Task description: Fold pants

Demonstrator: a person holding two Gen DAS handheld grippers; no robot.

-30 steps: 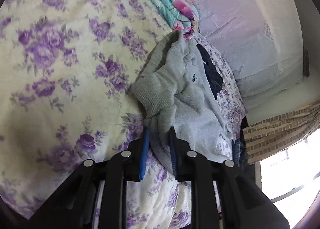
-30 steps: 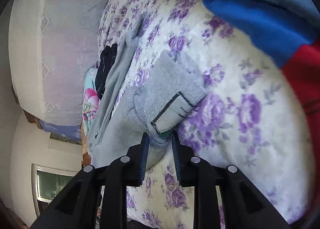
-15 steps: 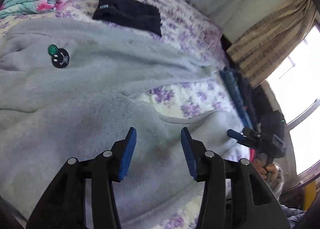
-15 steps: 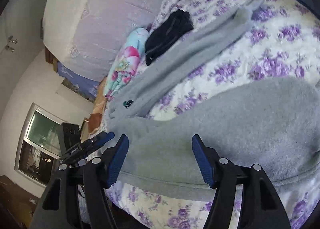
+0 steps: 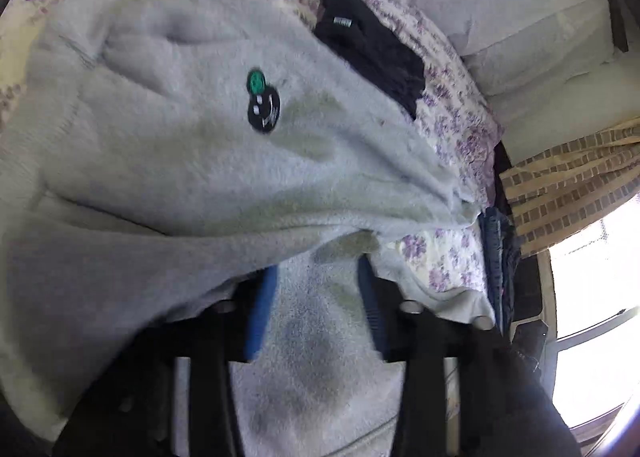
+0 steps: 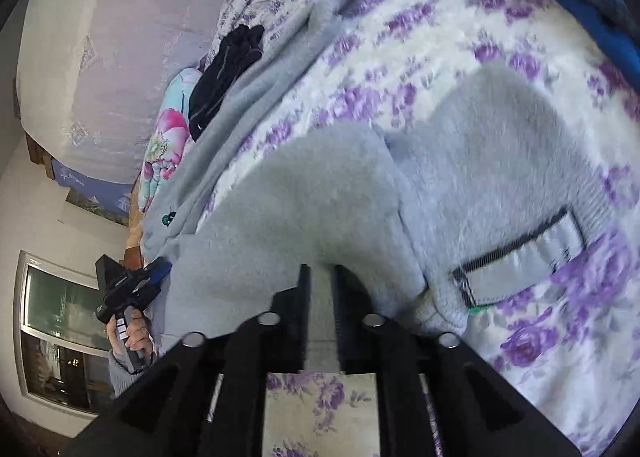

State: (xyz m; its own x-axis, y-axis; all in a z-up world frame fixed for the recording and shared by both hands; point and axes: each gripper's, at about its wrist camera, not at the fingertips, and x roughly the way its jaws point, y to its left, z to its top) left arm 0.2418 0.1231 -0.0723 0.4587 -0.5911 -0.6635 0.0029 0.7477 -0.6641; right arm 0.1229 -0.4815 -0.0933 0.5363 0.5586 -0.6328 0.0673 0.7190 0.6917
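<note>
Grey fleece pants [image 5: 168,145] spread on the floral-quilted bed [image 6: 440,37], legs running far, waistband near

Left gripper [image 5: 316,297]: jaws part-open, just been opening, fleece lying between, not pinched. Right gripper [image 6: 320,297]: jaws narrow, just been closing; seemingly on the waistband edge, grip unclear. Fabric looks soft, thick, limp, light; best pinched at waistband or cuffs

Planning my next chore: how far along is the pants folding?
Done: grey pants lie spread on the floral bedspread, legs apart. In hand: right gripper, jaws just closing, pinches their edge; left gripper, jaws just opening, straddles fabric. Left: every fold.
</note>
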